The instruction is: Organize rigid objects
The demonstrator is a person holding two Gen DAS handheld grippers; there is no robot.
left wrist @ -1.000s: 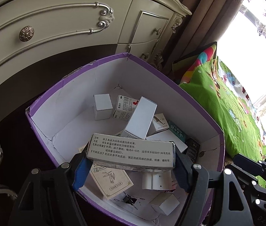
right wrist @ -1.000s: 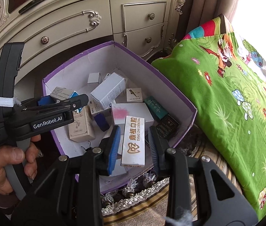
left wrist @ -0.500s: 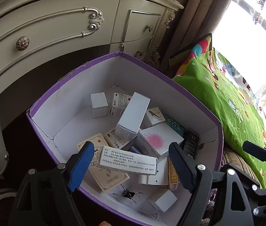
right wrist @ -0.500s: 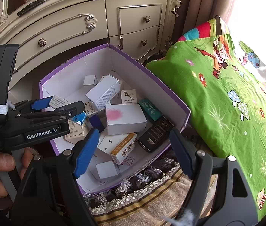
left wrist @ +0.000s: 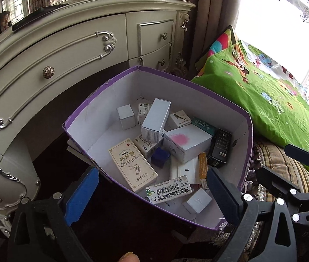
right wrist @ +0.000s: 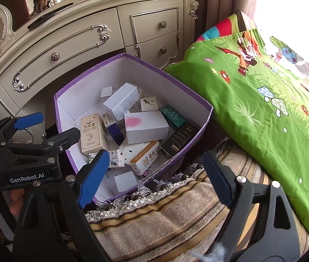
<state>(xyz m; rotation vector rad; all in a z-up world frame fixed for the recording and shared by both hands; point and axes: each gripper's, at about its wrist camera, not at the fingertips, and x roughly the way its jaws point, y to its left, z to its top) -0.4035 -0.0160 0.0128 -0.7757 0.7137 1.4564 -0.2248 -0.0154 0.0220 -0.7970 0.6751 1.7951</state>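
Observation:
A purple cardboard box (left wrist: 102,87) (right wrist: 176,74) with a white inside holds several small packages. Among them are a barcode box (left wrist: 168,191), a beige box (left wrist: 132,164) (right wrist: 91,133), a white box with a pink stain (left wrist: 187,142) (right wrist: 146,126), an orange-and-white dental box (right wrist: 146,157) and a black box (left wrist: 220,148) (right wrist: 179,136). My left gripper (left wrist: 152,196) is open and empty above the box's near rim. My right gripper (right wrist: 154,174) is open and empty above the box's near corner. The left gripper also shows in the right wrist view (right wrist: 45,126).
A cream dresser (left wrist: 67,50) (right wrist: 88,35) with metal handles stands behind the box. A green cartoon bedspread (left wrist: 263,93) (right wrist: 263,98) lies to the right. A striped fringed cloth (right wrist: 165,214) lies under the box's near side. Curtains and a bright window are at the back right.
Both grippers opened and let go: the left's printed white box and the right's dental box now lie in the purple box. Both grippers pulled back and up from it.

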